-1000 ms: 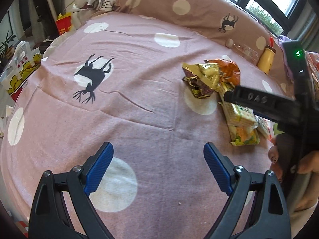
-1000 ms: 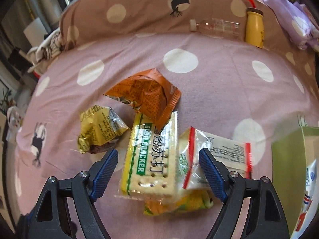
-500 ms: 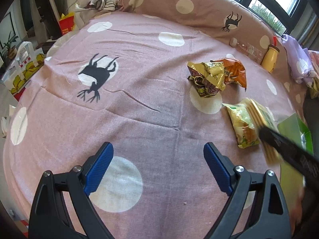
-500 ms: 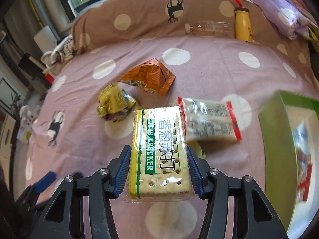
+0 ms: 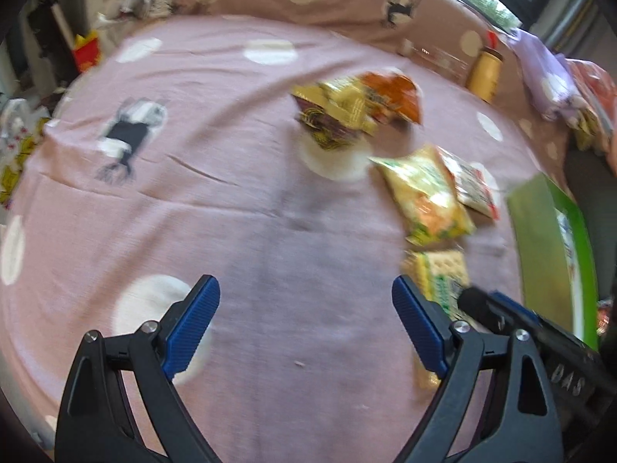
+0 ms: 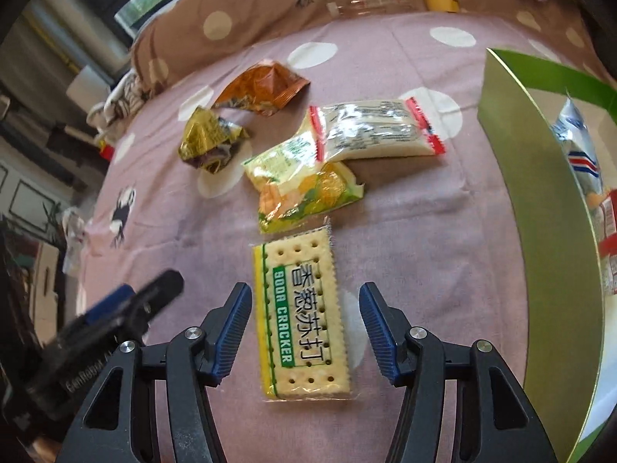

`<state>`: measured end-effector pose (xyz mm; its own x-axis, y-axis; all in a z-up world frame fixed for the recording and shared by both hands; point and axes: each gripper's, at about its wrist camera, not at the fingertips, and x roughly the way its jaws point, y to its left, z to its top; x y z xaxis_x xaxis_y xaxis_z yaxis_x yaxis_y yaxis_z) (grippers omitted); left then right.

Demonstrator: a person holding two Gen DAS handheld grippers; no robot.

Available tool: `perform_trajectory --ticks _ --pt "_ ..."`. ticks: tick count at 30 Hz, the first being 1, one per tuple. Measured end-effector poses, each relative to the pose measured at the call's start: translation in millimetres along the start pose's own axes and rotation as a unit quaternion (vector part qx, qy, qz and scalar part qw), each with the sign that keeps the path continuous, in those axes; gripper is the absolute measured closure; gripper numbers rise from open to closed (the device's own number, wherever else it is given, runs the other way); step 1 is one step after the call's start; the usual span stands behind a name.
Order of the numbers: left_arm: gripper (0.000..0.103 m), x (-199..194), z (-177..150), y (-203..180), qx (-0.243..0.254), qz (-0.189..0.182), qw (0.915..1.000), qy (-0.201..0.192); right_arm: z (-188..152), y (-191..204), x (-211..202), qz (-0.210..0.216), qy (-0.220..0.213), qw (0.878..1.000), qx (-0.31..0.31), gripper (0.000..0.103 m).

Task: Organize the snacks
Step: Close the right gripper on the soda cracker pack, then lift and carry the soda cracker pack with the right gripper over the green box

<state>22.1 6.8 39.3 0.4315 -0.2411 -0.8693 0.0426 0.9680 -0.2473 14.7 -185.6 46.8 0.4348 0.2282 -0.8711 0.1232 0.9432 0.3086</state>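
A soda cracker pack [image 6: 300, 316] lies flat on the pink dotted bedspread between the jaws of my right gripper [image 6: 306, 308]. The jaws are opening, and both pads stand clear of the pack's sides. Beyond it lie a yellow-green snack bag [image 6: 304, 189], a white pack with red ends [image 6: 374, 131], an orange bag [image 6: 262, 85] and a crumpled gold bag [image 6: 210, 142]. A green box [image 6: 540, 193] stands to the right with packets inside. My left gripper [image 5: 304, 297] hovers wide over bare bedspread, its jaws closing slightly with nothing between them. The cracker pack [image 5: 443, 274] shows beside its right finger.
A yellow bottle [image 5: 484, 73] and a clear bottle [image 6: 370, 0] lie against the dotted pillow at the back. Purple cloth [image 5: 540, 61] is heaped at the far right. Bags and clutter sit beyond the bed's left edge. The two grippers are close together, left one [image 6: 115, 320] beside the right.
My right gripper closed on the cracker pack, carried it out of the pile towards the near side beside the green box, and has let go. The left gripper swung right.
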Motion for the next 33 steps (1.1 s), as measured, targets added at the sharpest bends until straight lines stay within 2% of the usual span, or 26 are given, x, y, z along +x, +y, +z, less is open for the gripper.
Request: perform_trajectory --ticks 5,9,11,14,17,20,23,27,33 --pt "0.029 5 -10 -20 0.023 -0.058 0.9976 0.032 3 -22 2 0.059 0.007 0.997 0.051 0.044" --pt "0.042 10 -19 -37 0.039 -0.106 0.9918 0.058 5 -28 13 0.107 0.029 0.991 0.077 0.044" --pt "0.054 13 -23 -46 0.052 -0.119 0.9896 0.062 4 -26 19 0.108 0.041 0.99 0.08 0.044" --pt "0.064 20 -27 -55 0.056 -0.123 0.9881 0.073 4 -25 25 0.101 0.048 0.991 0.08 0.044" --pt "0.068 20 -29 -64 0.071 -0.133 0.9863 0.067 2 -23 25 0.109 0.047 0.99 0.077 0.044" --pt "0.071 12 -31 -72 0.091 -0.123 0.9872 0.045 1 -20 22 0.094 0.041 0.992 0.069 0.045" --pt "0.072 2 -31 -77 0.103 -0.128 0.9862 0.018 1 -17 13 0.08 0.024 0.995 0.059 0.045" --pt "0.072 -11 -31 -84 0.116 -0.149 0.9819 -0.018 2 -15 -9 0.068 -0.02 0.997 0.044 0.045" --pt "0.072 -28 -33 -96 0.139 -0.152 0.9754 -0.079 3 -10 -35 0.064 -0.073 0.995 0.023 0.045"
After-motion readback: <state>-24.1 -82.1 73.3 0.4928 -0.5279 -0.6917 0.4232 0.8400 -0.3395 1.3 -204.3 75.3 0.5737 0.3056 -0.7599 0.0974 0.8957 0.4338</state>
